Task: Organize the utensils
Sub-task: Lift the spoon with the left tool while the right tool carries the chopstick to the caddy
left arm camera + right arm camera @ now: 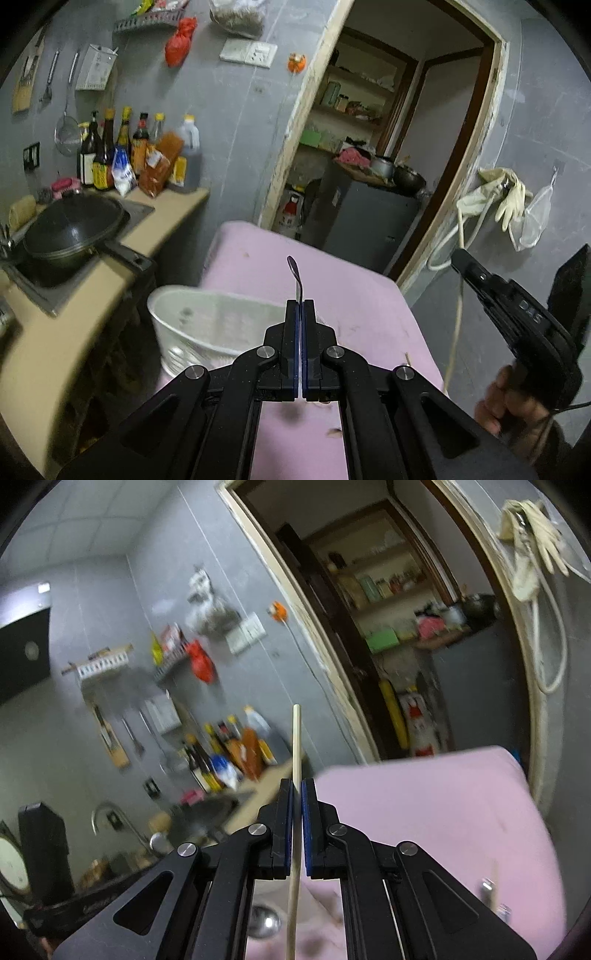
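My left tongs (300, 303) clamp a spoon (295, 275) above the pink surface (369, 306) beside a white basket (207, 325), my right tongs (297, 788) pinch a chopstick (296, 738), grey kitchen walls around.

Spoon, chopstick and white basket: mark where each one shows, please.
spoon (295, 277), left wrist view, on the thin handle above the closed pads.
chopstick (296, 746), right wrist view, on the shaft above the pads.
white basket (207, 321), left wrist view, on its inner wall.
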Motion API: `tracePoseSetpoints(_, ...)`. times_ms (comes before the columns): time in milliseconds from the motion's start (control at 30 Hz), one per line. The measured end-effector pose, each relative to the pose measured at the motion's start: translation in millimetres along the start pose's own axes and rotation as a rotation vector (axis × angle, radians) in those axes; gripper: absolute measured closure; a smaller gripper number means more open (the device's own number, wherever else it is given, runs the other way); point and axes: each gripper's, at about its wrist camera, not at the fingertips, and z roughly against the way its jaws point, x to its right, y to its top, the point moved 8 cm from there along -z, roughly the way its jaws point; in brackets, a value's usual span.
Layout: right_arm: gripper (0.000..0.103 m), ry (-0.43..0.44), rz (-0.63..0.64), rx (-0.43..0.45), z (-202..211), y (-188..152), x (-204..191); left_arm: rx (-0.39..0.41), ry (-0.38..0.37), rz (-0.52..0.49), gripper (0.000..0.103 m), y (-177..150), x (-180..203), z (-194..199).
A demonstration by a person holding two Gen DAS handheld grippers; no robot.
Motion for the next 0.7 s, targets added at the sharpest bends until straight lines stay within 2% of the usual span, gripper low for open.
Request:
tracePoseSetpoints(200,0.1,-0.008,0.048,0.127,-44.5,20.3,-43.9,0.054,0.026,-0.017,0.103,43.4,-43.4,18.6)
tracePoseSetpoints(333,0.1,-0.047,0.047,0.172,-71.5,18.3,-49.7,0.074,0.056,-0.049,0.103,61.7,-68.5,16.3)
tracePoseSetpoints(467,0.1,-0.115,0.058,0.175,-97.8,5.0,-45.5,0.059,0.082,-0.096,0.103,59.6,-86.1,0.9)
tracePoseSetpoints(700,0.1,-0.186,0.153,0.118,-125.6,-29.2,-40.6,-0.013,0.108,-0.152,0.103,29.8,-100.5,-38.3)
